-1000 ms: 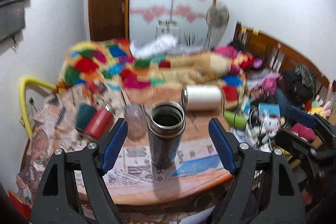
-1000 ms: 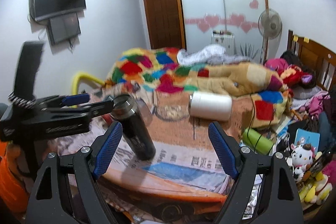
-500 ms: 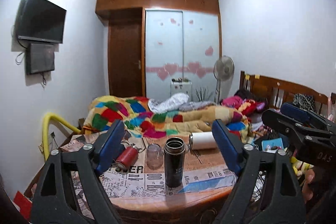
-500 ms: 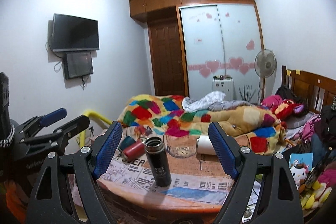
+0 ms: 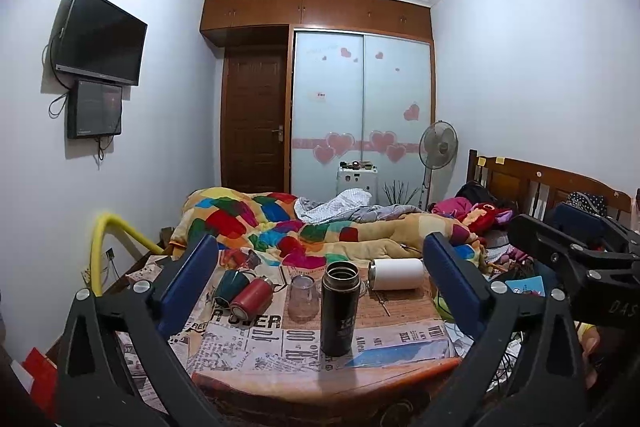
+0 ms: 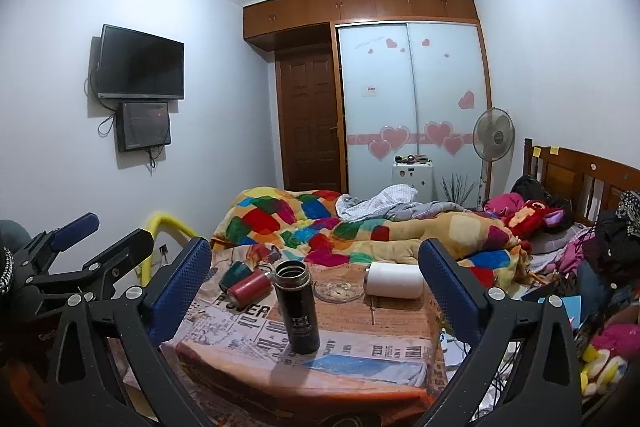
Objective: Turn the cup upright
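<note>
A black steel cup (image 5: 338, 309) stands upright, mouth up, on the newspaper-covered table (image 5: 280, 383); it also shows in the right wrist view (image 6: 298, 305). My left gripper (image 5: 320, 291) is open and empty, held back from the table with the cup between its fingers in view. My right gripper (image 6: 314, 289) is open and empty, also back from the table. Each gripper shows at the edge of the other's view: the right one (image 5: 576, 259), the left one (image 6: 76, 255).
On the table lie a white flask (image 5: 396, 273) on its side, a red cup (image 5: 251, 298) and a green cup (image 5: 230, 283) on their sides, a clear glass (image 5: 302, 295) and a glass ashtray (image 6: 338, 289). A bed with a patchwork quilt (image 5: 280, 227) stands behind.
Both grippers have pulled back and up from the table; the cup, held tilted by my left gripper one second ago, now stands free and upright.
</note>
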A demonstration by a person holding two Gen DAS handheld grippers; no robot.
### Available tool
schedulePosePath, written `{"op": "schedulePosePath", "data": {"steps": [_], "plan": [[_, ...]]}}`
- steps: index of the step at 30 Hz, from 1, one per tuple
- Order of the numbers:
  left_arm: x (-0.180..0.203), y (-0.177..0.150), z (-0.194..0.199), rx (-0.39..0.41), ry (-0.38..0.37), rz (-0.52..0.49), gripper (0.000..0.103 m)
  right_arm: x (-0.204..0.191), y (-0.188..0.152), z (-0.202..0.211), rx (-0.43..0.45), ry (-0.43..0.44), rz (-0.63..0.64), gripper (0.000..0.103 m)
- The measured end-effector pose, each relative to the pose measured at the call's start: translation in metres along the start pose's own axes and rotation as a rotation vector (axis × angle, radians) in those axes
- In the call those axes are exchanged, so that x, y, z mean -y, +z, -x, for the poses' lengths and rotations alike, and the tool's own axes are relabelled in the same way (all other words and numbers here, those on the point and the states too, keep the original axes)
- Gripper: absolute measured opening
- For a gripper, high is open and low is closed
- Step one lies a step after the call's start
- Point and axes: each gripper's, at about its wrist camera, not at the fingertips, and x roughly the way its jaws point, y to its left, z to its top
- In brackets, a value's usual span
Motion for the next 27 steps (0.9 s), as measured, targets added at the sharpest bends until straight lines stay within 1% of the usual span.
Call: {"op": "schedulePosePath", "data": {"steps": [27], "plan": [[-0.002, -0.007, -0.009, -0.009, 0.006, -0.005, 0.103, -0.001, -0.006, 0.0, -0.022, -0.002, -0.009, 0.103]]}}
